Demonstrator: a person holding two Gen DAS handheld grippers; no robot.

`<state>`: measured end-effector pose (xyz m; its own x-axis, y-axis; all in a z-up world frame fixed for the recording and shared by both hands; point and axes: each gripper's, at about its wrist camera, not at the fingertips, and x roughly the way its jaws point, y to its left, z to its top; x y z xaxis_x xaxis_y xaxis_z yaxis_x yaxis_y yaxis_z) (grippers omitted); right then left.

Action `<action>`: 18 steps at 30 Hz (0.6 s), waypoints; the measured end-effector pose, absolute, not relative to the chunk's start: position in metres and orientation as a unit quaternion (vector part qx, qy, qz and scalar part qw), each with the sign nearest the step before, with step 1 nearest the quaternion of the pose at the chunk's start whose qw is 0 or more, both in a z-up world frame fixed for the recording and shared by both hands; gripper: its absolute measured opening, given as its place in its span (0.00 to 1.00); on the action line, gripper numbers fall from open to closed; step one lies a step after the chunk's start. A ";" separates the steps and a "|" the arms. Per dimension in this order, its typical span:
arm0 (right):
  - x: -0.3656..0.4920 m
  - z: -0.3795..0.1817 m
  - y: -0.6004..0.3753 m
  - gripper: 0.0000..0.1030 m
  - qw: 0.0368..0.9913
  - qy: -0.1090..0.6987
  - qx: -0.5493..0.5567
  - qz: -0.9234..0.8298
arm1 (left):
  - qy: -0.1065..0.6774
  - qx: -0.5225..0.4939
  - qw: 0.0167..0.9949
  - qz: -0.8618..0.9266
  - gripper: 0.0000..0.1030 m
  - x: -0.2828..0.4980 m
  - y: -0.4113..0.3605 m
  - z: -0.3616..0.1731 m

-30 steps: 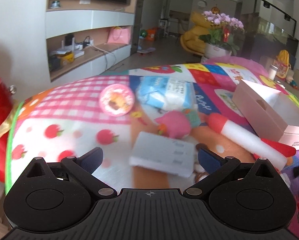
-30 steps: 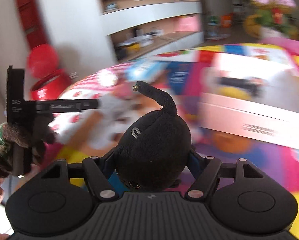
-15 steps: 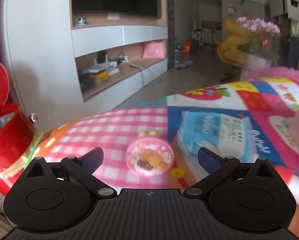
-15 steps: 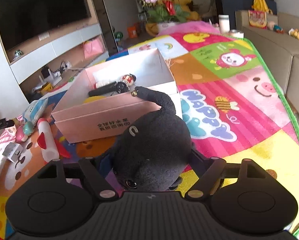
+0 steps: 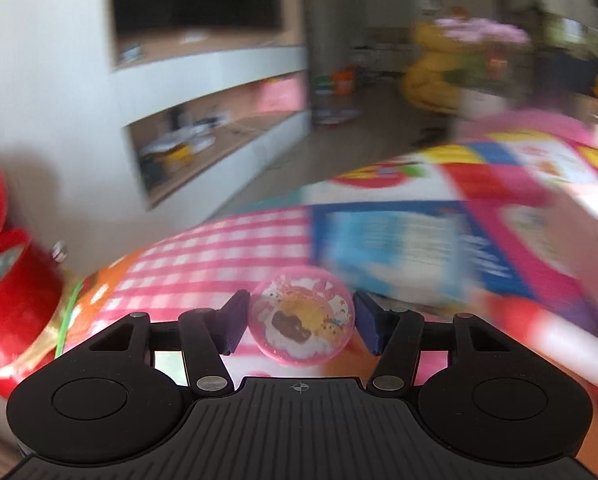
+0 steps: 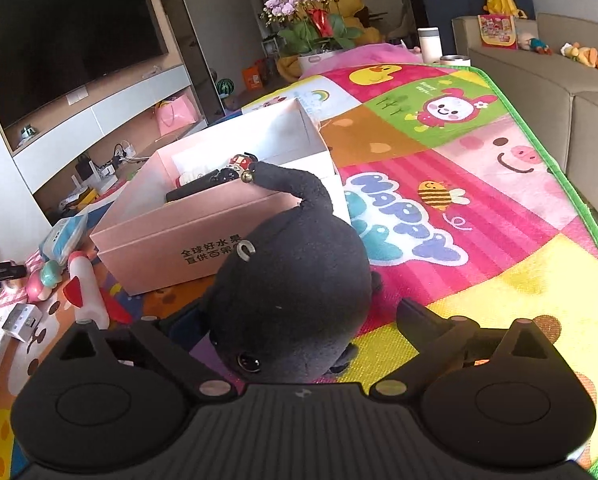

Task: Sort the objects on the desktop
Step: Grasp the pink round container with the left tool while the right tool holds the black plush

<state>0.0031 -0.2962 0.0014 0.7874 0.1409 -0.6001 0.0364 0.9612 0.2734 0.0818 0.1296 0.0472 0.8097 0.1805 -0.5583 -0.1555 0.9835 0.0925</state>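
Pink round case (image 5: 301, 317) between the closing left tool (image 5: 301, 322), pads seemingly not yet pressing (blurred) | black plush (image 6: 291, 292) lies near the pink box (image 6: 203, 236), right tool (image 6: 299, 320) opening, letting go | step: grasping case | next: carry it into the box

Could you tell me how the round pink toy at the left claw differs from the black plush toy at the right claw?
The round pink toy is small, flat-faced and printed with cartoon figures; the black plush toy is bulky, soft and plain dark, with a long tail. The left claw is closing around the pink toy, while the right claw is opening and its right finger stands clear of the plush. Both toys sit between their claw's fingers above the colourful mat.
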 end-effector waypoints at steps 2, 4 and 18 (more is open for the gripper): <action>0.003 0.001 -0.296 0.98 0.935 0.325 0.138 0.030 | 0.298 0.045 0.953 0.024 0.59 0.054 0.105 0.062; 0.003 0.001 -0.295 0.99 0.935 0.326 0.136 0.029 | 0.304 0.075 0.949 -0.031 0.59 0.032 0.081 0.069; 0.000 0.001 -0.301 1.00 0.935 0.319 0.155 0.026 | 0.368 0.147 0.902 -0.173 0.62 -0.018 -0.009 0.030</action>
